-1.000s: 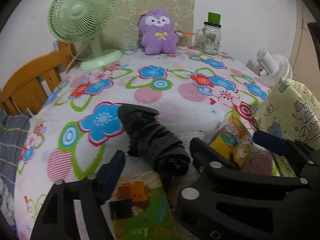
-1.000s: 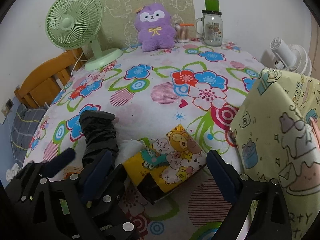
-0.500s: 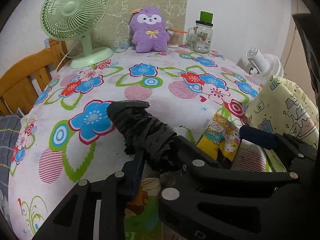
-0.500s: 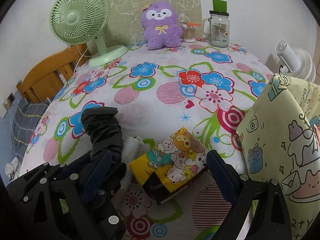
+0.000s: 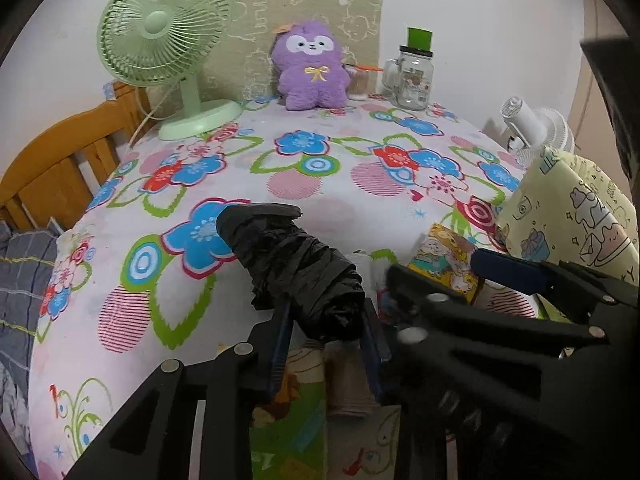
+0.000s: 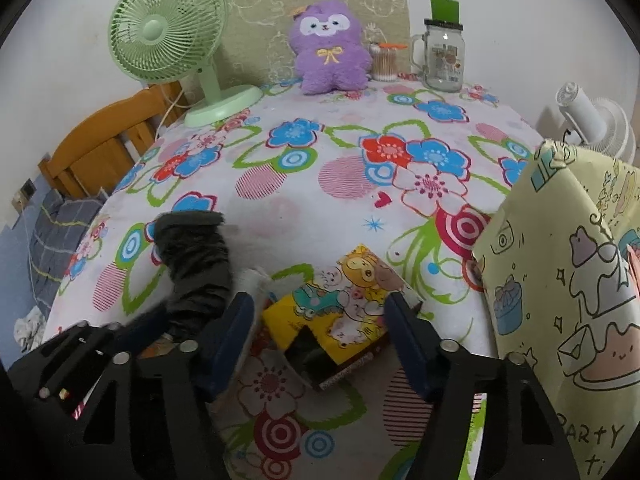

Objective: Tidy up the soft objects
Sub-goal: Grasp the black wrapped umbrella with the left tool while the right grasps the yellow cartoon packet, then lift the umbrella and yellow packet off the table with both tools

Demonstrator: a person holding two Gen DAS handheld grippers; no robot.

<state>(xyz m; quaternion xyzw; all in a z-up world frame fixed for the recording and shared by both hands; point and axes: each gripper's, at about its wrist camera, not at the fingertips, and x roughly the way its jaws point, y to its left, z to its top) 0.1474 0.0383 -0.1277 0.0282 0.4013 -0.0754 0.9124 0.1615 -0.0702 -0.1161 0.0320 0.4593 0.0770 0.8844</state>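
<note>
A green desk fan [image 6: 168, 36] is stood at the far left of the flowered tablecloth [image 6: 344, 216]. A glass jar [image 6: 443, 60] is placed at the far right. A wooden chair [image 5: 60, 160] is seen left.

Mid-table [image 6: 320, 216] open — fan [image 6: 168, 36], plush [image 6: 330, 48], jar [image 6: 442, 60] line the back.

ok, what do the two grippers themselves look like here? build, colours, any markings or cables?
Both are matte black plastic frames with triangular cut-outs and round silver bolt heads. The left gripper and right gripper each have two fingers lined with dark blue pads. No cables, sleeves or printed labels show; a small red-and-white mark sits on the left one's body in the right view.
</note>
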